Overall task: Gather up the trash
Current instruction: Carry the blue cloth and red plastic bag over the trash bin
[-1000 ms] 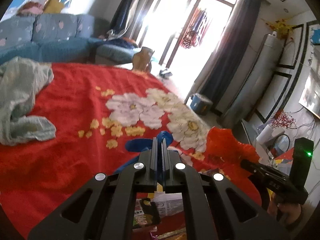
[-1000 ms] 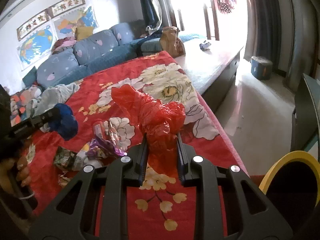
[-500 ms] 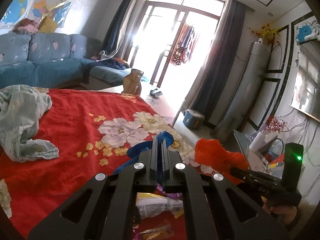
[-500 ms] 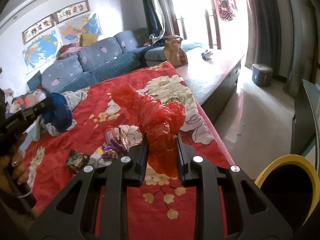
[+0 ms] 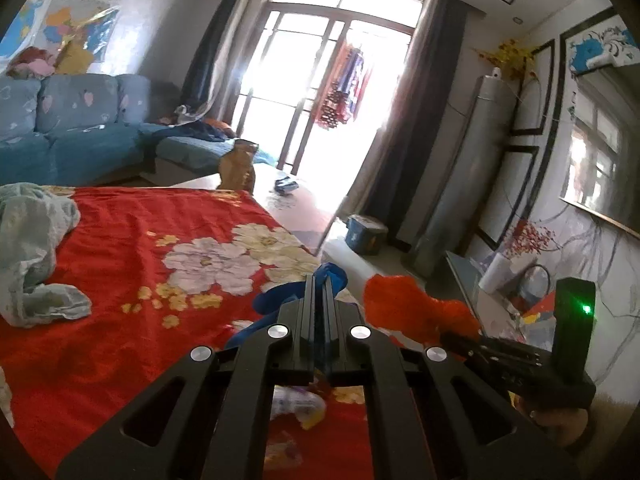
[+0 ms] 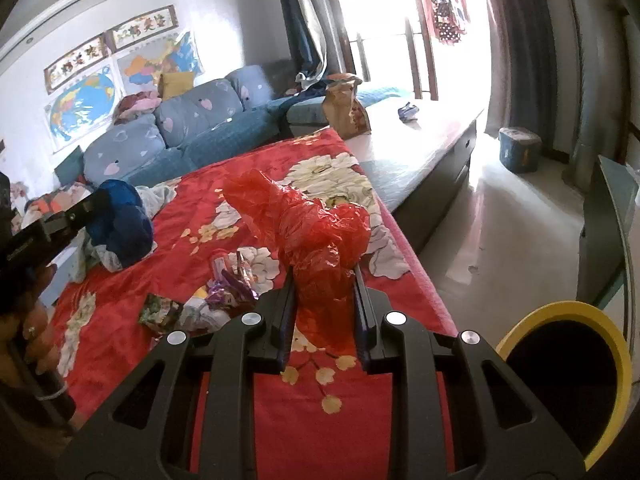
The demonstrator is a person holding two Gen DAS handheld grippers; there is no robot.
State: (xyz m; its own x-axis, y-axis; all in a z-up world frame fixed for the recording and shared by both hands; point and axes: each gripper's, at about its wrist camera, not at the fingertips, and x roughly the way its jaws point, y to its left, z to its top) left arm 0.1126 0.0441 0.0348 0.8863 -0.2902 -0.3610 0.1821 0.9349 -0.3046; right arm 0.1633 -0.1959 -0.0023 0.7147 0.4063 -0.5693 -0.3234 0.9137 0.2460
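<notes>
The right gripper is clamped on a crumpled red plastic bag, its two fingers pressing the bag's lower bunch from either side. The bag stands up out of the jaws; its long axis runs from the grip toward about 11 o'clock in the right wrist view, ending in a loose flap at the upper left. In the left wrist view the same bag shows at about 4 o'clock, poking leftward off the tip of the other tool.

The left gripper is fully closed on a blue cloth-like bundle; its jaws meet with only a thin fold of blue between them. The bundle pokes past the tips toward 12 o'clock and hangs down to the left of the fingers. From the right wrist view it is a rounded blue lump at 9 o'clock, held above the bedspread.

Below both tools lies a red floral bedspread. A small heap of wrappers sits on it at about 8 o'clock from the red bag. A yellow-rimmed bin stands off the bed's edge at 4 o'clock.
</notes>
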